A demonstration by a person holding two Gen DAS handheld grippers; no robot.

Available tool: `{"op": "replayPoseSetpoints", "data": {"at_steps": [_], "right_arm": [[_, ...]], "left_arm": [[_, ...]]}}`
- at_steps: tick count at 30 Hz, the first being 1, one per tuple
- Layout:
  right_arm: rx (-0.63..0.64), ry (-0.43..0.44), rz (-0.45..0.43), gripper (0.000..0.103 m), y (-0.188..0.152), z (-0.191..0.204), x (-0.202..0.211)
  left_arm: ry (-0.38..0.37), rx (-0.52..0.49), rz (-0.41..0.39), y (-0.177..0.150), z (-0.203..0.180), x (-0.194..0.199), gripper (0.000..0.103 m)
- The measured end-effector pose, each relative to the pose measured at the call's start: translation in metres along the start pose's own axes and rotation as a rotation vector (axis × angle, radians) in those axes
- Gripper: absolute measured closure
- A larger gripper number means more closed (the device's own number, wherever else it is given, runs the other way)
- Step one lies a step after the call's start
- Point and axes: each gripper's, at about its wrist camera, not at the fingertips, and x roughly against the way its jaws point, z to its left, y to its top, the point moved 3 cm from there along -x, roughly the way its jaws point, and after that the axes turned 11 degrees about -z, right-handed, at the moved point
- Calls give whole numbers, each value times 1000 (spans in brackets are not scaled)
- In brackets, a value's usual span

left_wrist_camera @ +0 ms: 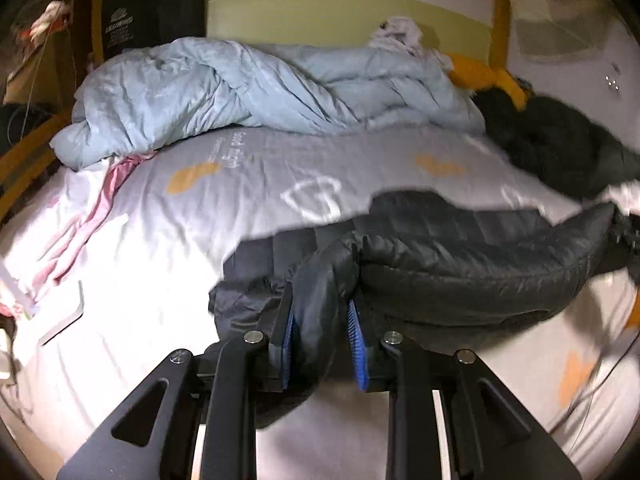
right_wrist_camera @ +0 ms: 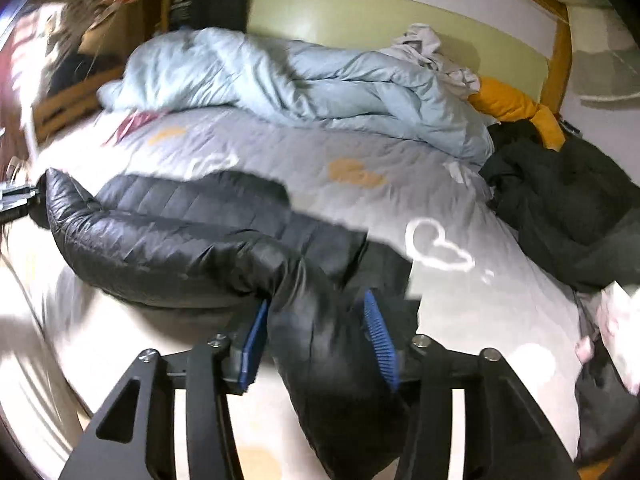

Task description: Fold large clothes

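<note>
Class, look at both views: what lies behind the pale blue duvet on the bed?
Behind the pale blue duvet show a yellow-green headboard and crumpled white cloth. Whatever lies lower behind it is covered.

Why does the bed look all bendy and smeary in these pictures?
Left wrist view: the fisheye lens curves the bed sheet, and glare whitens its left side. Right wrist view: motion smears the black puffy jacket and the sheet's edges; the light blue duvet stays sharper.
</note>
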Motion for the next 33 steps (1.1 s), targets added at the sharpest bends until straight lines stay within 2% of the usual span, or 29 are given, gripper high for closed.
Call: {"op": "replayPoseSetpoints", "data": {"at_steps": [2,6,10,12,13,15,16,18,19,20,22,23,24,25,26,27,30,31,33], "right_arm": [[-41,23,6,49,18,-13,-25],[-154,31,86,49,29,-37,-82],[-207,16,125,48,25,-54,-132],[-204,7,137,47,21,-56,-150],[-185,-9,134,45,20,-56,-157],[-151,-79,96,21,19,-58,-163],[-141,-112,80,17,17,-59,-165],[-128,-132,62,16,16,-59,-167],[-123,-141,54,16,17,-59,-167],[-113,-164,30,16,18,-58,-164],[-93,-248,-49,16,25,-55,-148],[-68,-328,-127,16,30,-51,-134],[-45,-369,-187,16,33,-46,-121],[-9,-407,-274,15,37,-36,-102],[10,-415,-322,14,38,-30,-89],[28,-401,-377,14,39,-19,-73],[28,-300,-438,6,35,4,-44],[21,-256,-453,2,34,13,-36],[5,-130,-471,0,29,32,-23]], "left_arm": [[1,16,20,15,7,-28,79],[12,59,70,26,17,-76,78],[-10,35,72,27,18,-116,75],[-43,62,48,26,26,-130,72],[-56,81,46,24,31,-136,71],[-76,99,46,22,35,-147,69],[-79,90,33,22,36,-147,65],[-36,45,-25,24,38,-141,46],[10,23,-65,26,39,-135,30],[66,6,-125,29,42,-126,17],[106,4,-234,36,46,-105,16],[102,6,-272,39,47,-93,16],[89,8,-316,42,45,-78,16],[75,8,-353,43,43,-63,12],[64,5,-382,43,39,-47,5],[56,2,-405,42,33,-30,2],[11,-1,-439,32,12,6,1],[-6,-6,-443,26,4,14,1],[-38,-14,-424,15,-7,19,1]]}}
